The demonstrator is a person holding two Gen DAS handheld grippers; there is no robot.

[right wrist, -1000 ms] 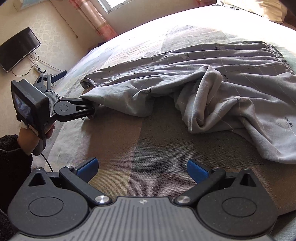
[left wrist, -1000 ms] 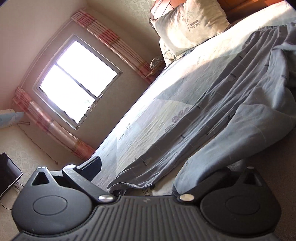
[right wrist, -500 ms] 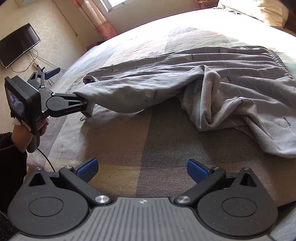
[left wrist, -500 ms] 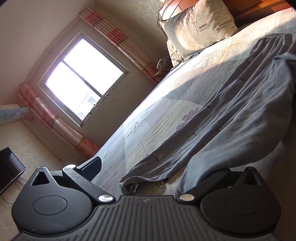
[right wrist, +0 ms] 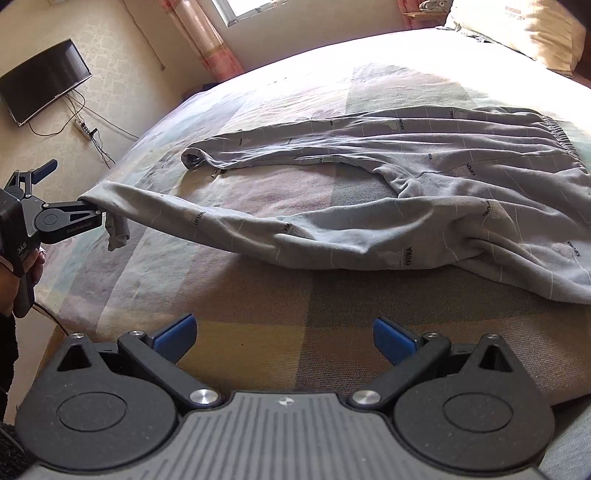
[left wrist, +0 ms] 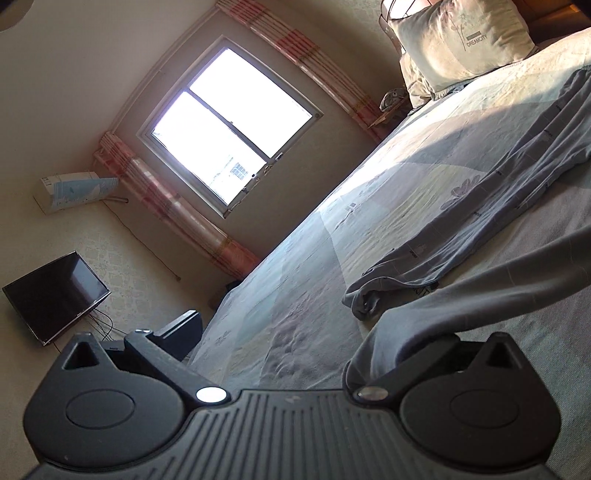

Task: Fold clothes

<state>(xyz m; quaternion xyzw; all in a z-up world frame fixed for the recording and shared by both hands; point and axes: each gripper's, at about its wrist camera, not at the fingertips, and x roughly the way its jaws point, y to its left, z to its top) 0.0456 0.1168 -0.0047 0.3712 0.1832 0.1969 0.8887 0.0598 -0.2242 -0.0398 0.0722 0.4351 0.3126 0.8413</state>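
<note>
Grey trousers [right wrist: 369,177] lie across the patchwork bed cover [right wrist: 295,88], waistband [right wrist: 554,125] to the right. The far leg lies flat, its cuff [right wrist: 194,158] pointing left. The near leg is stretched left and lifted off the bed. Its cuff [right wrist: 114,218] hangs over one finger of my left gripper [right wrist: 72,188] at the bed's left edge. That gripper's fingers stand wide apart. In the left wrist view the cloth [left wrist: 461,295] covers the right finger of my left gripper [left wrist: 295,332]. My right gripper [right wrist: 282,334] hovers open over the bed's near side, holding nothing.
Pillows [right wrist: 517,22] sit at the head of the bed, far right. A wall TV [right wrist: 44,81] with trailing cables and a window [left wrist: 229,122] with pink curtains are beyond the bed's left edge. A person's hand [right wrist: 14,280] holds the left gripper.
The left gripper has pulled the near trouser leg out to the left, away from the far leg, so the bunched cloth is now stretched straight. The right gripper stayed open.
</note>
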